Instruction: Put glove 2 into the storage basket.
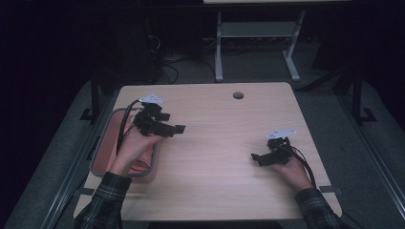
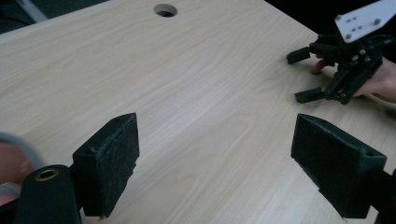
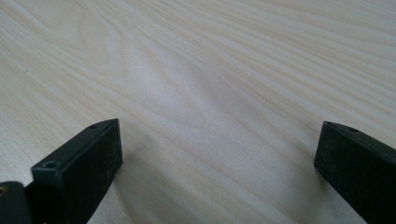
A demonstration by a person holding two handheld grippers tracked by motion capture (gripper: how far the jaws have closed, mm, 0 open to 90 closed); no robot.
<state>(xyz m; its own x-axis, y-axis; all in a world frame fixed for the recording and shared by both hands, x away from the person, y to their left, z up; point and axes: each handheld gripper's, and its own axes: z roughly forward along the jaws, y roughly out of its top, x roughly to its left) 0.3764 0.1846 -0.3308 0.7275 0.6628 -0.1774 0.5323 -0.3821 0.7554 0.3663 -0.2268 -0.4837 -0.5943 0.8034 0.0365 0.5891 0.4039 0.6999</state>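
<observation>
No task is named. On the light wooden table (image 1: 215, 138), my left gripper (image 1: 173, 122) hovers near the left side, just right of a tub, with its jaws pointing right. In the left gripper view its jaws (image 2: 215, 154) stand wide open over bare wood with nothing between them. Near the table's right side my right gripper (image 1: 261, 149) points left. It is open as well (image 3: 215, 154), low over the bare tabletop, and is seen open from across the table (image 2: 322, 77).
A grey-rimmed tub (image 1: 97, 155) with a pink inside sits at the table's left edge, under the left forearm. A round cable hole (image 1: 238, 95) lies near the far edge. Beyond the table stand a dark floor, cables and a desk frame (image 1: 218, 52).
</observation>
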